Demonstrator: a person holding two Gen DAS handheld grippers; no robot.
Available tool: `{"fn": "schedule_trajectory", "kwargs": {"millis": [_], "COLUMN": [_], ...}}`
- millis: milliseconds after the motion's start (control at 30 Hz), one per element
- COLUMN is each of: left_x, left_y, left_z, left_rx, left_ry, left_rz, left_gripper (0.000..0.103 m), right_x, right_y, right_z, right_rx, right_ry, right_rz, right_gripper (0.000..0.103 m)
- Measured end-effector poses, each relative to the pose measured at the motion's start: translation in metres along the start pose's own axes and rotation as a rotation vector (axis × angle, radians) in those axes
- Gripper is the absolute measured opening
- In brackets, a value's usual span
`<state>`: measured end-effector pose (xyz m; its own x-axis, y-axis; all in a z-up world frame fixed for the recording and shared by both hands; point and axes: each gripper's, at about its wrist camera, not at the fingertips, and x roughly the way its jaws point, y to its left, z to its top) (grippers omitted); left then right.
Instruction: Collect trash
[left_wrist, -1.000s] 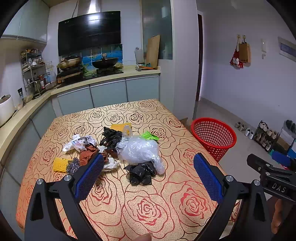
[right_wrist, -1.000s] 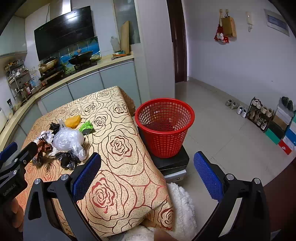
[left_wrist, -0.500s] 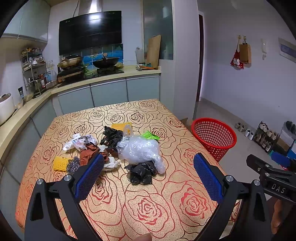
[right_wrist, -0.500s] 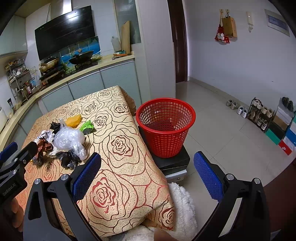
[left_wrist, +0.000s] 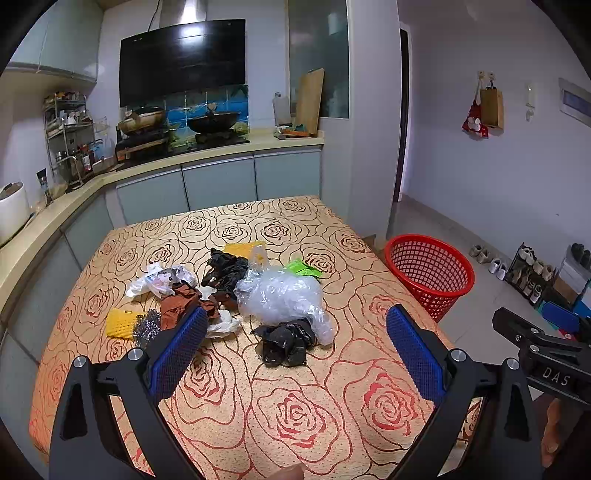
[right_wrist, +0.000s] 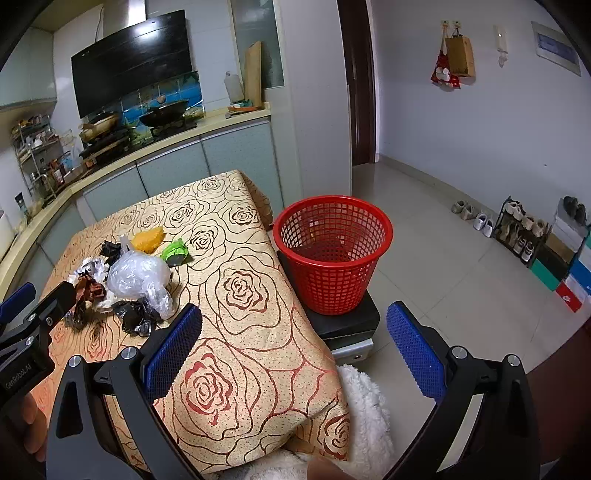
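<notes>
A heap of rubbish lies mid-table on a rose-patterned cloth (left_wrist: 295, 406) in a home kitchen. At its centre sits a crumpled clear plastic bag (left_wrist: 280, 295), touching a black bag (left_wrist: 286, 345) on its near side and another black wad (left_wrist: 225, 269) behind it. A green wrapper (left_wrist: 304, 266) and a yellow piece (left_wrist: 242, 248) are partly hidden behind the clear bag. To the left lie a brown crumple (left_wrist: 183, 304), a white printed wrapper (left_wrist: 157, 278), a yellow mesh piece (left_wrist: 120, 324) and a grey scouring wad (left_wrist: 147, 326).

The left gripper (left_wrist: 293, 349) hovers above the near half of the table, its blue pads spread wide with nothing between them; the left pad covers part of the brown crumple and a white scrap. The right gripper (right_wrist: 293, 349) is likewise released and empty, held off the table's corner. Each gripper shows only in part in the other's view, cut off at the frame edge.

A red basket (right_wrist: 332, 254) stands beside the table on a dark block (right_wrist: 347, 321); whether anything lies inside is hard to make out through the mesh. A white fluffy fabric (right_wrist: 365, 417) and a sliver of the person's skin at the bottom edge are cropped.
</notes>
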<state>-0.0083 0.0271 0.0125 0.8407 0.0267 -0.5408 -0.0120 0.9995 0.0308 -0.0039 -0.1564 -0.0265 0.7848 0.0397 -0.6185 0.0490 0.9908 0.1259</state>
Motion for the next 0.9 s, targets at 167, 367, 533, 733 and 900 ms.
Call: {"fn": "schedule_trajectory", "kwargs": {"millis": [167,367,533,733,900], "left_x": [0.003,0.010,0.019,0.029,0.032], "left_y": [0.005,0.018,0.051,0.106,0.140], "left_z": [-0.002,-0.007,-0.023,-0.046,-0.058], "left_rx": [-0.013,-0.041,-0.104,-0.193,-0.246], "left_ry": [0.006,0.029,0.081,0.148,0.180], "left_rz": [0.004,0.029,0.097,0.213,0.273], "left_gripper": [0.094,0.094,0.094,0.094,0.094], "right_x": [0.004,0.015,0.031,0.066,0.091], "right_y": [0.005,0.018,0.044,0.080,0.100], "right_z": [-0.001,-0.001,-0.004,-0.014,-0.026], "right_rx": [-0.007,-0.048,-0.116,-0.211,-0.259], "right_ry": [0.006,0.031,0.070,0.169,0.242], "right_rz": [0.003,0.020,0.073,0.143,0.176], "right_gripper": [0.098,0.098,0.098,0.098,0.098]}}
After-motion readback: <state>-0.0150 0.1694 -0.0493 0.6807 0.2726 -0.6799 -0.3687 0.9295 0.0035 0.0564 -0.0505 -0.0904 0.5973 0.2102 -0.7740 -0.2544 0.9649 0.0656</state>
